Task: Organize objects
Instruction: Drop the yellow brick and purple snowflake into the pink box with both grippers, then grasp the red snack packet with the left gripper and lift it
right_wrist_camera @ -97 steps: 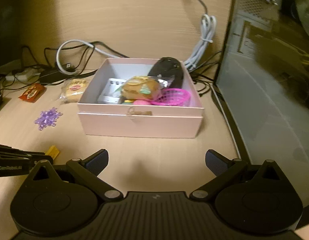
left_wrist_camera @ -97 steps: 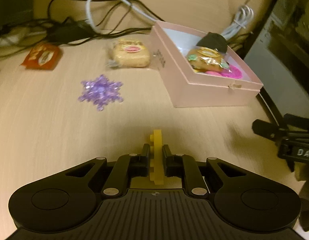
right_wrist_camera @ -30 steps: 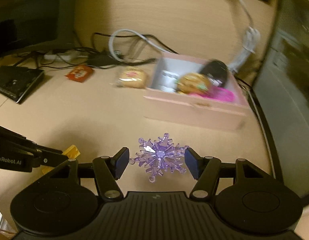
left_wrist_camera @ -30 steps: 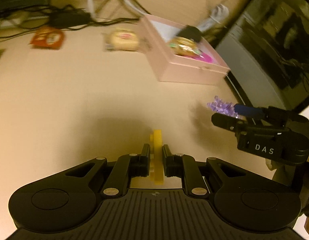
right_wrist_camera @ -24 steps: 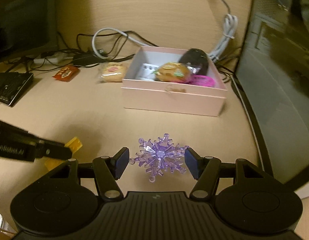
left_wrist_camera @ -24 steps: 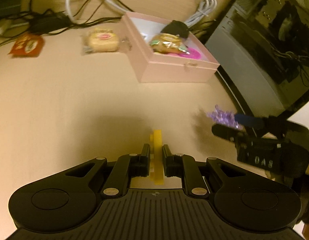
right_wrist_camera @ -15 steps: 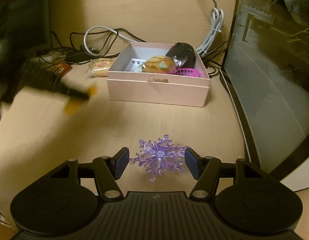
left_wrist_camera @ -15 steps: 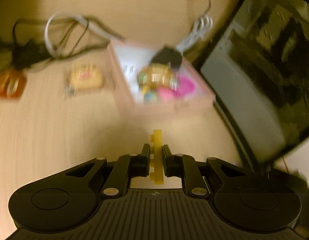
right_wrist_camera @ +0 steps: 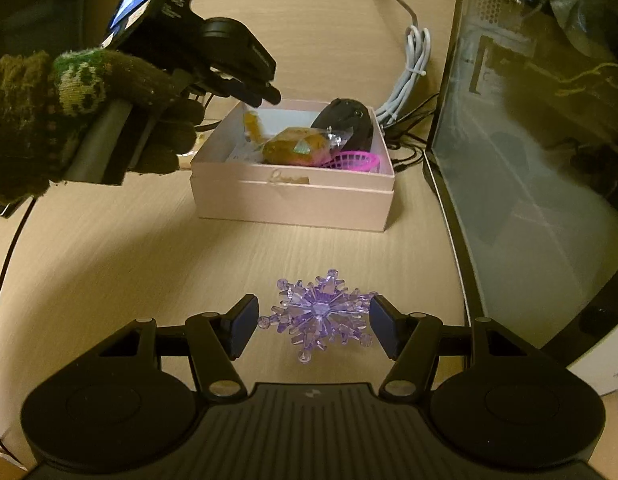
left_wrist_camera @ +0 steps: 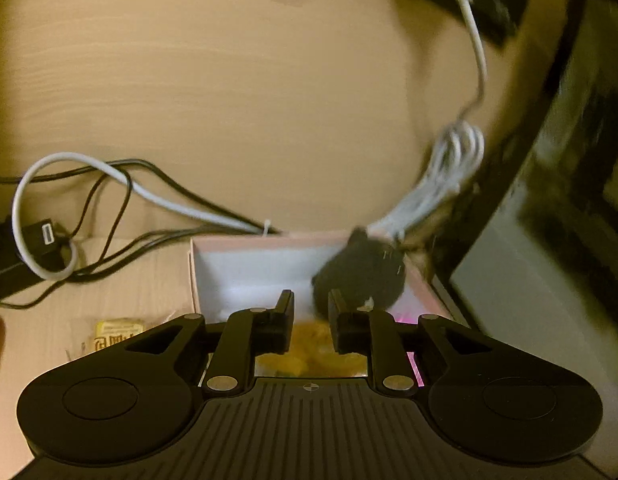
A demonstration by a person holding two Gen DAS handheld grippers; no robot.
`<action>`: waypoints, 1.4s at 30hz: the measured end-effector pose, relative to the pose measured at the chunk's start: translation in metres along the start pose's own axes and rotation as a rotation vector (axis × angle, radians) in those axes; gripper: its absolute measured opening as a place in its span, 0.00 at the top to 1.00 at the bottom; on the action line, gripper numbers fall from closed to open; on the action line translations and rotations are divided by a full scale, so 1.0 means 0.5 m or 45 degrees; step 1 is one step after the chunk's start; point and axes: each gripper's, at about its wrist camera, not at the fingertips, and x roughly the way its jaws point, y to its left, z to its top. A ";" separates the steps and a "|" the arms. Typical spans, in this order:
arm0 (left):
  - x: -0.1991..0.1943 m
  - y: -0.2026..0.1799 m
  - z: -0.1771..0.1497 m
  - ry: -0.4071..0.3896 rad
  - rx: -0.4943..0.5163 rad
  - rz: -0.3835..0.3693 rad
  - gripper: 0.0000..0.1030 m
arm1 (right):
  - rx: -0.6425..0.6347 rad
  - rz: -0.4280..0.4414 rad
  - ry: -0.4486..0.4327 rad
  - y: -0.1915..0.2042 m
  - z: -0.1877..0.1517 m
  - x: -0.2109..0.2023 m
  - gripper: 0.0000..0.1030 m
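Yellow brick (right_wrist_camera: 253, 125), the piece being put away, is seen in the right wrist view just under the tips of the left gripper (right_wrist_camera: 269, 94), inside the near-left part of the pink box (right_wrist_camera: 293, 196); whether it is already resting on the contents or dropping cannot be told. The left gripper's jaws have just been opening, and in the left wrist view the gap at the left gripper (left_wrist_camera: 310, 306) shows only the box contents beyond, so the brick is judged released. The tool is held over the box by a gloved hand (right_wrist_camera: 81, 116). Inside the box a wrapped pastry (right_wrist_camera: 299, 146), a black mouse-like object (right_wrist_camera: 345, 122) and a pink basket (right_wrist_camera: 357, 160) are already lying. The right gripper (right_wrist_camera: 313, 322) is clamped on the purple snowflake (right_wrist_camera: 319, 312), 1 pad at each side, held above the wooden desk (right_wrist_camera: 149, 248) short of the box. The step in hand is judged to be the drop of the brick. The next move calls for the left tool to be drawn back clear of the box, so that the snowflake can be carried over the front wall and let go in a free spot. A wrapped snack (left_wrist_camera: 117, 334) left of the box remains to be collected.
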 end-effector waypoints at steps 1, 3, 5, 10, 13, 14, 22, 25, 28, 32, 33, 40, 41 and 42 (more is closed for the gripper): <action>-0.013 0.008 0.000 -0.013 -0.032 -0.019 0.80 | 0.000 0.003 -0.001 -0.002 0.003 0.002 0.40; -0.039 0.019 -0.005 -0.021 -0.051 -0.029 0.80 | -0.003 0.005 -0.004 -0.006 0.012 0.009 0.40; -0.078 0.034 -0.019 -0.027 -0.054 -0.031 0.80 | -0.012 0.008 -0.016 -0.006 0.027 0.020 0.40; -0.177 0.093 -0.088 0.018 -0.092 0.002 0.80 | -0.037 0.016 -0.099 0.006 0.112 0.060 0.40; -0.220 0.131 -0.141 0.077 -0.115 0.056 0.80 | -0.055 0.006 -0.170 0.019 0.185 0.097 0.40; -0.233 0.145 -0.161 0.100 -0.126 0.077 0.80 | -0.069 -0.006 -0.200 0.025 0.214 0.113 0.40; -0.324 0.273 -0.228 0.180 -0.251 0.247 0.80 | -0.141 -0.110 -0.224 0.066 0.348 0.260 0.16; -0.345 0.314 -0.227 0.183 -0.272 0.307 0.80 | -0.096 -0.080 -0.161 0.070 0.336 0.279 0.13; -0.349 0.341 -0.227 0.194 -0.274 0.334 0.80 | -0.043 -0.075 -0.115 0.078 0.305 0.279 0.12; -0.340 0.365 -0.216 0.186 -0.254 0.349 0.80 | 0.017 -0.078 -0.070 0.083 0.269 0.261 0.12; -0.338 0.374 -0.209 0.174 -0.245 0.351 0.80 | 0.034 -0.076 -0.061 0.082 0.256 0.250 0.12; -0.267 0.448 -0.099 0.058 -0.255 0.374 0.80 | 0.076 -0.067 -0.032 0.107 0.186 0.180 0.02; -0.250 0.455 -0.086 0.053 -0.245 0.388 0.80 | 0.067 -0.076 -0.030 0.114 0.177 0.170 0.02; -0.231 0.461 -0.073 0.048 -0.225 0.412 0.80 | 0.054 -0.085 -0.025 0.121 0.168 0.161 0.02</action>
